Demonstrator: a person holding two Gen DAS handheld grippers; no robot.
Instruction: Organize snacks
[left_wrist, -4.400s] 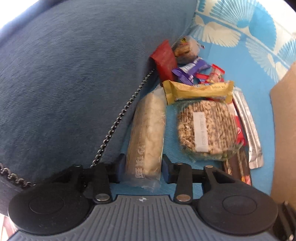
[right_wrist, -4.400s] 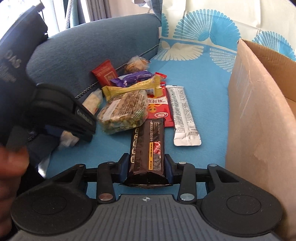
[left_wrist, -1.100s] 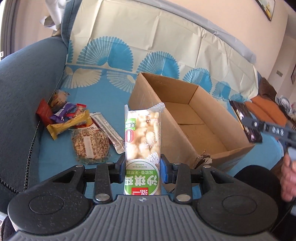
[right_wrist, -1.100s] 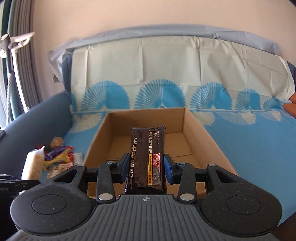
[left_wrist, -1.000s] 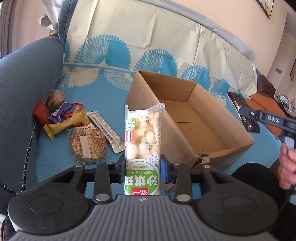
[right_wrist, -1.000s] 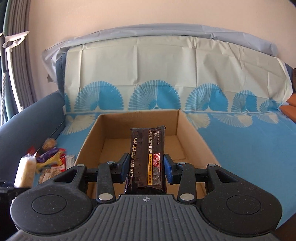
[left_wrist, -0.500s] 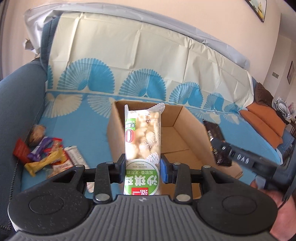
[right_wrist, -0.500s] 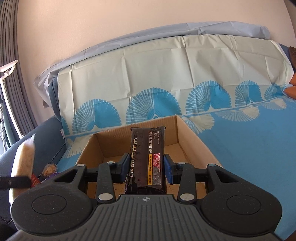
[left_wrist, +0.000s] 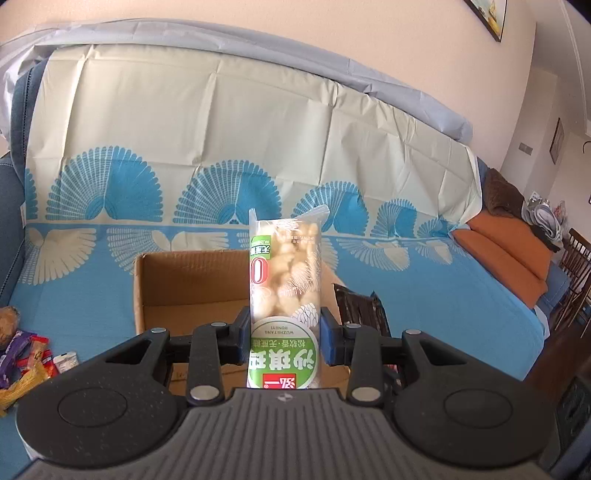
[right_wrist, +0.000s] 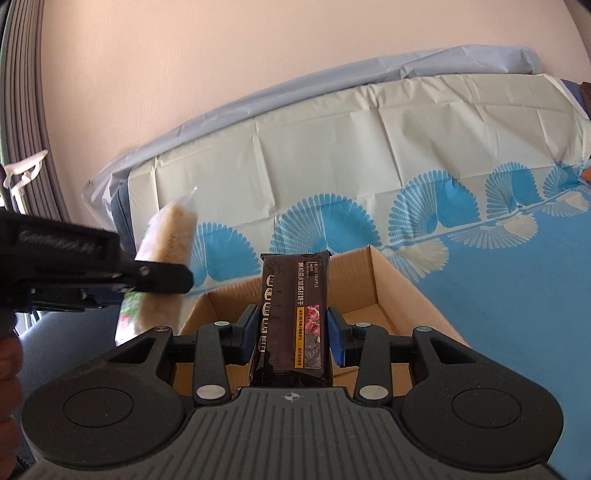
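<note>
Looking along the left claw (left_wrist: 283, 332), I see its two blue pads closed on the lower part of a pale rice-puff packet (left_wrist: 284, 280), whose long axis runs straight forward from the claw, with the green label nearest to the camera. Ahead of and below this claw sits the cardboard box (left_wrist: 192, 280), open at the top, on a sofa with a blue fan-pattern cover (left_wrist: 424, 295). Just to the right of the claw, the top of a dark biscuit packet (left_wrist: 360, 312) shows. Far to the left and lower, a small pile of loose snacks (left_wrist: 22, 354) remains on the cover, well apart from the box. From the right wrist view, the right claw (right_wrist: 293, 328) grips the dark biscuit packet (right_wrist: 293, 310) by its long sides, and the packet's long axis also points forward, toward the box (right_wrist: 384, 291) that lies directly ahead and below. To the left of this claw and a little higher, the left claw (right_wrist: 159, 277) comes in with the rice-puff packet (right_wrist: 166, 254) tilted. In my judgement both packets are close to the box opening, the right one nearer to its middle; the next move depends on bringing each packet over the open top before the grip is released.
</note>
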